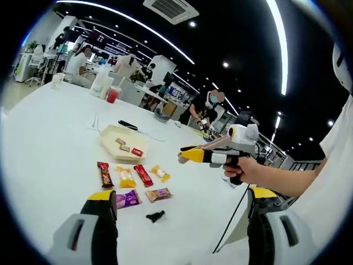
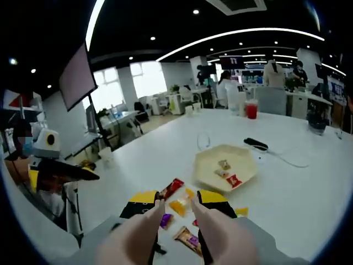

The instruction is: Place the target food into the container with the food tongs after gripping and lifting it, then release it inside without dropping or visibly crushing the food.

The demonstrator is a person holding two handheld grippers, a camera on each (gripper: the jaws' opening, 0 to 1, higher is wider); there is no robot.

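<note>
Several wrapped snacks lie in a cluster on the white table: a dark red bar, a yellow packet, a red bar, a purple packet and a brown one. Beyond them sits the beige container with three small snacks inside. My left gripper is wide open above the near table. My right gripper holds pale food tongs between its jaws, tips over the yellow packet and near the red bar. The container lies just past them.
A small black piece lies near the snacks. A black device with a white cable and a red drink cup stand behind the container. People sit at desks farther back. A hand holds the right gripper.
</note>
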